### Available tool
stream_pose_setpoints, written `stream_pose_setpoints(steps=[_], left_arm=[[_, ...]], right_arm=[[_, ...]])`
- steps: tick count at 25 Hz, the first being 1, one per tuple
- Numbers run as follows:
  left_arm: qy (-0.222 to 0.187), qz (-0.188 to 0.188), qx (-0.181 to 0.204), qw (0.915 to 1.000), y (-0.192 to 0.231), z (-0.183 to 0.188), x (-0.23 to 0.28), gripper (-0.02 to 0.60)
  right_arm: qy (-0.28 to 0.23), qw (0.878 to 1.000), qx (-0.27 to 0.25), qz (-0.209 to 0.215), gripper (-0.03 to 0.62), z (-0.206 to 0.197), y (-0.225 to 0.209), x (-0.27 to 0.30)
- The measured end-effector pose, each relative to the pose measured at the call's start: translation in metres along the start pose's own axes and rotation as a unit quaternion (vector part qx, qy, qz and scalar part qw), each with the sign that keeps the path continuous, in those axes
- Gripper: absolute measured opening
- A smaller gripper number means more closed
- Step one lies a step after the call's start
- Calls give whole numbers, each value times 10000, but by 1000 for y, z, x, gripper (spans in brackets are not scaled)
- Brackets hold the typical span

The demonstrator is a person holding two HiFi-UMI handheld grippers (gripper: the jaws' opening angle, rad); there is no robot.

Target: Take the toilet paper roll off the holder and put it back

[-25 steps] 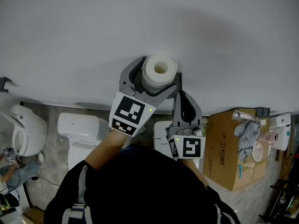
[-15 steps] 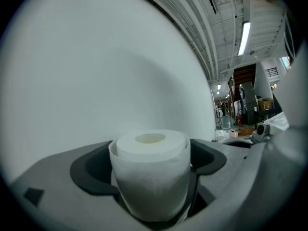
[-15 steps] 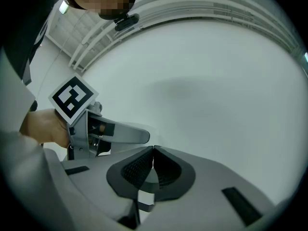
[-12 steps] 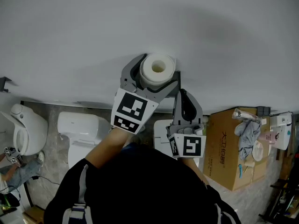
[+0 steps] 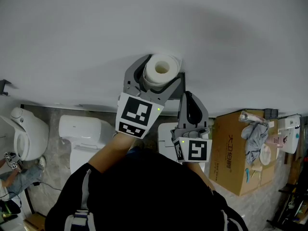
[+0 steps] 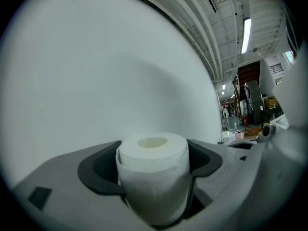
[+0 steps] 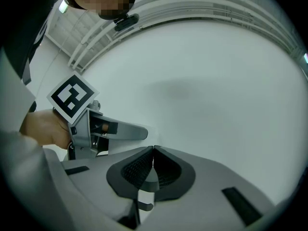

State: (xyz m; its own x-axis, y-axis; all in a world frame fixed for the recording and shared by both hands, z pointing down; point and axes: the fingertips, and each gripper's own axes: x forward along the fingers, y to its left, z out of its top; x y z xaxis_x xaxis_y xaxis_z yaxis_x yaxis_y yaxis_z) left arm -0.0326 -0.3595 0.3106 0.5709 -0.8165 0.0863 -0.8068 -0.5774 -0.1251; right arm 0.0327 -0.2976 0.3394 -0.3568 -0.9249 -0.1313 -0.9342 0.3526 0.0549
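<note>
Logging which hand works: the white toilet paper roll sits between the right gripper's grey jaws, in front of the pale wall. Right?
Not the right: the white toilet paper roll sits between the grey jaws of the left gripper, which have just been closing on it, in front of the pale wall. The left gripper view shows this; the right gripper is shut, empty.

Verify qty in your views:
- 1 pc toilet paper roll (image 5: 162,69).
- 2 pcs grippers: left gripper (image 5: 159,77), right gripper (image 5: 187,97).
- 2 pcs marker cubes: left cube (image 5: 138,115), right cube (image 5: 196,150).
- 2 pcs toilets on floor: far-left toilet (image 5: 26,136), next toilet (image 5: 81,133).
- 1 pc white fixture (image 5: 166,134), mostly hidden, type unclear.
- 1 pc cardboard box (image 5: 232,155).
- 1 pc grey cloth (image 5: 255,139) on it.
</note>
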Motion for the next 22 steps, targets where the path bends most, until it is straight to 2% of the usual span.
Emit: stream_pose_setpoints(steps=[9,22], left_arm=[[-45,85,34,9999,1,1,-4,393],[-512,323,-1,9982,17,35,-36,391]], right_arm=[[-77,10000,-45,24,23,5,3,0],[-139,9997,-83,193,23,11,18,4]])
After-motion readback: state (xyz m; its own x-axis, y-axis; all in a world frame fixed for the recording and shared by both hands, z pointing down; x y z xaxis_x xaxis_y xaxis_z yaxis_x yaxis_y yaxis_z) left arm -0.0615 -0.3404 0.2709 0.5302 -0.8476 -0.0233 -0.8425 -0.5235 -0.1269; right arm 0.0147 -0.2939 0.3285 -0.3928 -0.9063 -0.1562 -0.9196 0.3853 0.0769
